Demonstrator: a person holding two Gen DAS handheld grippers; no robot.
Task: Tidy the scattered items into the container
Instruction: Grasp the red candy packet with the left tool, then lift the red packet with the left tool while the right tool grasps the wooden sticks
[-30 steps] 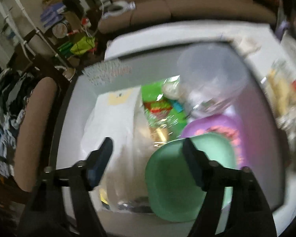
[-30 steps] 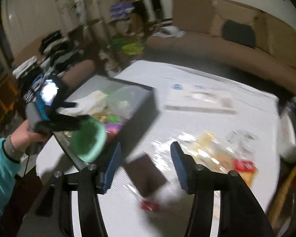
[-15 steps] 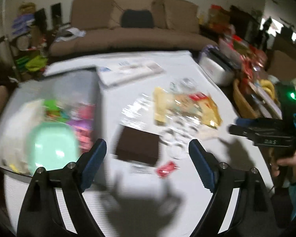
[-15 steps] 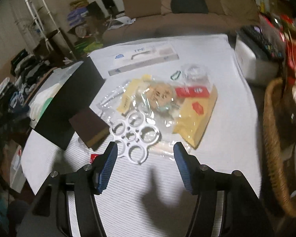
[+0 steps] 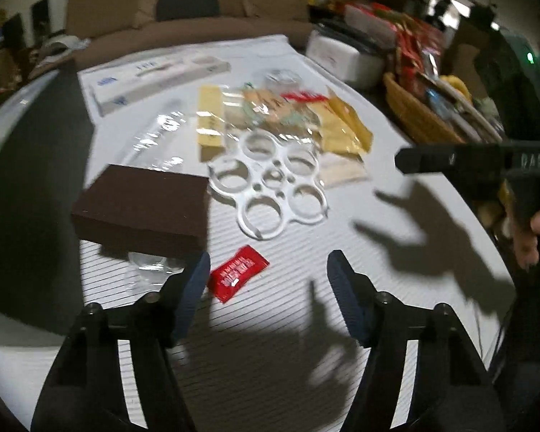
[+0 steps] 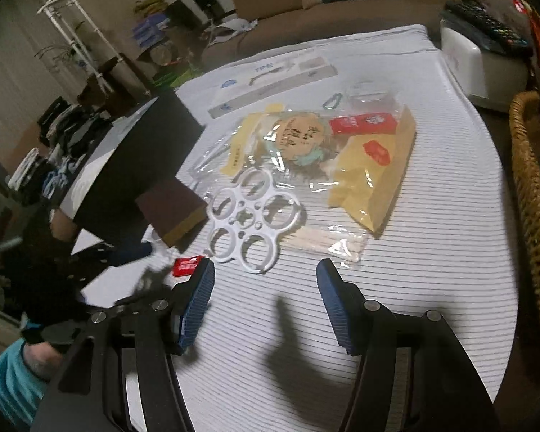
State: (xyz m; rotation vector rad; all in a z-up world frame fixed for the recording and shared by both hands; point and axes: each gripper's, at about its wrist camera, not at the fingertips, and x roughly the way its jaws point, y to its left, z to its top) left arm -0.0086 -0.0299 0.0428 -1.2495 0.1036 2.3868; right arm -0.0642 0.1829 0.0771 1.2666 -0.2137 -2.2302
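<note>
Scattered items: spread over the middle of the striped white worktop, all outside the container.
Container: a dark-walled box at the worktop's left edge; only its outer wall shows in the left wrist view, its inside cannot be seen.
Brown box: a flat dark brown box lies just beside the container wall, one corner resting over a small clear plastic piece.
Red sachet: a small red packet lies flat just ahead of the left tool's left finger; in the right wrist view it is partly hidden behind that tool's finger.
White ring holder: a flat white plastic piece with round holes lies right of the brown box, its far edge overlapping the clear bags.
Clear bags: see-through bags holding yellow and red packets sit beyond the ring holder; a bag of pale sticks lies at their near edge.
Long white box: a long white carton lies at the far side of the worktop.
Left tool: held above the worktop, fingers spread wide, gripping nothing; the red sachet lies near its left fingertip.
Right tool: held above the worktop, fingers spread wide and empty, pointing toward the ring holder; it shows from the side in the left wrist view.
Wicker basket: a woven basket stands off the worktop's right edge.
</note>
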